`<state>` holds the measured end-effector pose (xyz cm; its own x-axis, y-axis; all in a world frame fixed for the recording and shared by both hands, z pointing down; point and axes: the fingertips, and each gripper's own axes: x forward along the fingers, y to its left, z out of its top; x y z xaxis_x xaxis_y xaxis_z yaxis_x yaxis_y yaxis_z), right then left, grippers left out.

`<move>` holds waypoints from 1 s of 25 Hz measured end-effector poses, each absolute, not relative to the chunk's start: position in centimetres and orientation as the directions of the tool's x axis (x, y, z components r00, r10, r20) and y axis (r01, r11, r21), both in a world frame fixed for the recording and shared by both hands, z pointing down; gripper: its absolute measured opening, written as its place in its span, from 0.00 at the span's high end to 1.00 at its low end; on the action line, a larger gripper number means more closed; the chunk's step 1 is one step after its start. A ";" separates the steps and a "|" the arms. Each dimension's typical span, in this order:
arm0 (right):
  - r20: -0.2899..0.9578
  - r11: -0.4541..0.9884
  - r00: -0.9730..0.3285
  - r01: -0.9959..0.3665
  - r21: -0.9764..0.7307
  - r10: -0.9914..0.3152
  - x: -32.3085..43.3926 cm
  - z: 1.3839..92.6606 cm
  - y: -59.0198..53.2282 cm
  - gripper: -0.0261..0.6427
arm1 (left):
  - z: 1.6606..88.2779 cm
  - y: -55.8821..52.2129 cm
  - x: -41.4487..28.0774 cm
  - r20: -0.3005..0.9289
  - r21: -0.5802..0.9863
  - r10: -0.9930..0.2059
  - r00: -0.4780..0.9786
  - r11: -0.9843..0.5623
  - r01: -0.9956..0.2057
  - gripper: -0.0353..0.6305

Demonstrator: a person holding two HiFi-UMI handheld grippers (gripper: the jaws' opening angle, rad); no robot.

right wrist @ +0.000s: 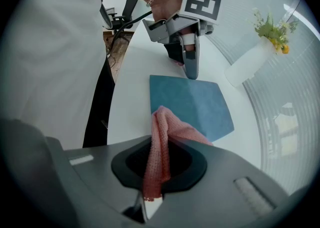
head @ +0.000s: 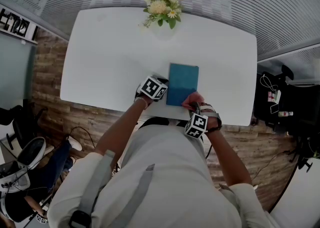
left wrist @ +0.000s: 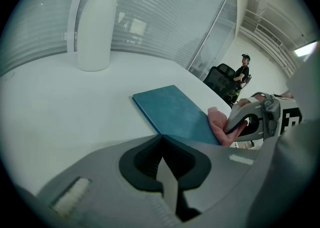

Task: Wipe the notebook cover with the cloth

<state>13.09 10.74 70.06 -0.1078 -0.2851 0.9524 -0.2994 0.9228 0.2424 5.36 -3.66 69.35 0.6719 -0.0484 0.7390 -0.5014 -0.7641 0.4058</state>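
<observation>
The right gripper (right wrist: 152, 182) pinches a pink cloth (right wrist: 162, 137), which drapes onto the near right corner of the teal notebook (head: 182, 83). The left gripper (left wrist: 165, 172) has its jaws pressed together and empty, tips at the notebook's left edge. The notebook lies flat near the front edge of the white table (head: 110, 67), its long axis pointing away from the person toward the vase (left wrist: 97, 27).

One flat blue notebook (head: 182, 84); one pink knitted cloth (right wrist: 162, 137); one white flower vase (left wrist: 95, 27); one white table (head: 110, 62); two grippers: left gripper (right wrist: 190, 72), right gripper (left wrist: 235, 127).
</observation>
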 end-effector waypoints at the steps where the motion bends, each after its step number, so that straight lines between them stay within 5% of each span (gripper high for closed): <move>1: 0.953 0.923 -0.109 -0.301 0.241 -0.284 13.1 70.1 10.8 0.93 | 69.3 -3.7 5.4 0.739 0.406 -0.048 0.672 -0.764 -0.501 0.96; 12: 0.953 0.912 -0.163 -0.370 0.179 -0.254 12.8 68.8 10.6 0.93 | 69.2 -3.6 5.3 0.732 0.427 -0.044 0.679 -0.748 -0.508 0.95; 25: 0.799 0.682 -0.290 -0.704 0.195 -0.527 13.7 58.7 3.6 0.92 | 60.7 -5.4 4.9 0.604 0.413 -0.220 0.766 -0.736 -0.537 0.95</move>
